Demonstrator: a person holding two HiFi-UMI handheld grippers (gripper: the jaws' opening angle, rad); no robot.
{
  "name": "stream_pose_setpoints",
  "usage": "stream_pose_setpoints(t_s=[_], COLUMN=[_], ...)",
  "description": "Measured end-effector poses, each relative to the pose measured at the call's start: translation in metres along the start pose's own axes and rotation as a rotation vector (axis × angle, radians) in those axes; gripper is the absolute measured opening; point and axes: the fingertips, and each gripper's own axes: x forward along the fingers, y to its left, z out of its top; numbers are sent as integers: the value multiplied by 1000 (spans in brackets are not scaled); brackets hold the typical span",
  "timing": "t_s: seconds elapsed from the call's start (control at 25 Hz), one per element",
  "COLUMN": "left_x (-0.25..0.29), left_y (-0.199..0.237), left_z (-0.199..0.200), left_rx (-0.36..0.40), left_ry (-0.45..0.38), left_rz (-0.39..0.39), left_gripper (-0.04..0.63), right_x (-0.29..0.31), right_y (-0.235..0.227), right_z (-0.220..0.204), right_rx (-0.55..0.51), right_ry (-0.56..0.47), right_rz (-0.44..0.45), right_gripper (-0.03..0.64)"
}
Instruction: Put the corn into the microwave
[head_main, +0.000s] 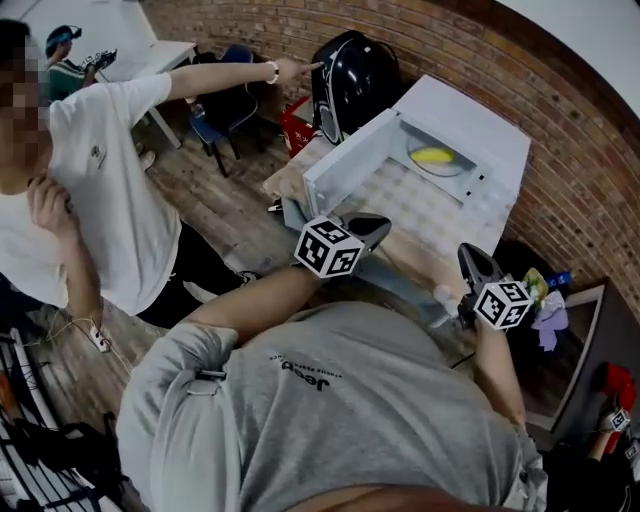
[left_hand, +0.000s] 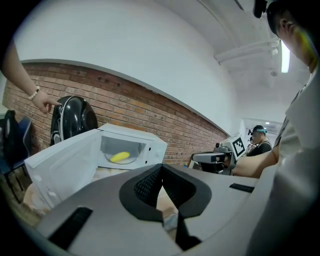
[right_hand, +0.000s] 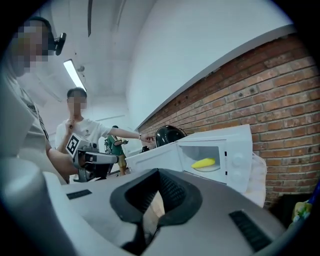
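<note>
The yellow corn (head_main: 432, 155) lies on the glass plate inside the white microwave (head_main: 478, 128), whose door (head_main: 350, 165) hangs open to the left. My left gripper (head_main: 376, 224) is pulled back in front of the door, shut and empty. My right gripper (head_main: 471, 256) is also back from the oven at the right, shut with nothing in it. In the left gripper view the corn (left_hand: 120, 157) shows beyond the closed left gripper (left_hand: 161, 168). In the right gripper view the corn (right_hand: 203, 163) sits past the closed right gripper (right_hand: 159, 173).
A black rounded bag (head_main: 355, 75) stands left of the microwave by the brick wall. A person in a white shirt (head_main: 100, 190) stands at the left, arm stretched toward the bag. A blue chair (head_main: 225, 105) and a red bag (head_main: 297, 122) are behind the table (head_main: 285, 180).
</note>
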Motion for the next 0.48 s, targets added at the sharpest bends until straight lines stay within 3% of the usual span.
stream_pose_setpoints(t_s=[0.16,0.32,0.48], left_x=[-14,-32,-41], left_y=[-19,-12,-6], left_z=[1,13,28], left_rx=[-25,0,48], left_ry=[-10,-38,-53], left_rz=[6,-18,-105], left_gripper=[18,18,18], right_x=[-16,-8,-15], right_y=[9,30,45], right_z=[-4,-3,5], right_rx=[22,14,13], right_ry=[-6,-1,-30], right_rz=[17,9,-65], right_gripper=[17,17,17])
